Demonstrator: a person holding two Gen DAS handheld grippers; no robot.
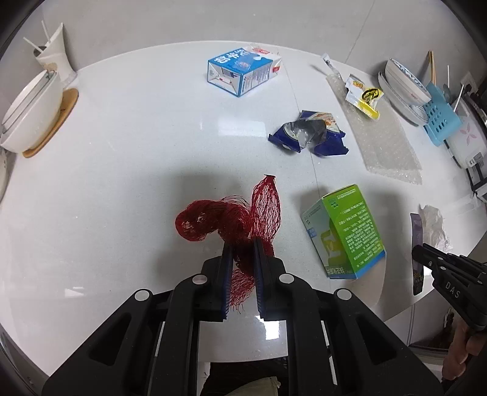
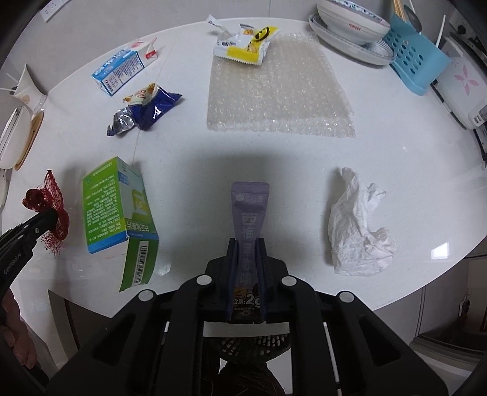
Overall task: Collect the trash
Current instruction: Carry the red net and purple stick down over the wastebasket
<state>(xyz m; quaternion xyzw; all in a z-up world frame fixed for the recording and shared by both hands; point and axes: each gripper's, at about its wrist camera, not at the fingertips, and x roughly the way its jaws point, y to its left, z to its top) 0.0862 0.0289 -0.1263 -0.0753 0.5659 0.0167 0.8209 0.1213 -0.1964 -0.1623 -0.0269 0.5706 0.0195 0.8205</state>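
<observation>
Two hand-held grippers clamp red net [image 1: 243,222] and purple sachet [image 2: 249,213] near table edge [image 2: 426,283].

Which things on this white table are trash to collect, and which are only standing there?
Trash:
- red mesh net bag, in left gripper
- purple sachet, in right gripper
- green carton
- blue milk carton
- blue foil wrapper
- yellow snack wrapper
- bubble wrap sheet
- crumpled white tissue

Not trash:
- white bowl
- stacked dishes
- blue perforated holder

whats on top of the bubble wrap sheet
A torn yellow and white snack wrapper lies across the far edge of the bubble wrap sheet; the rest of the sheet is bare. Whether anything lies beneath the wrapper cannot be seen.
</observation>
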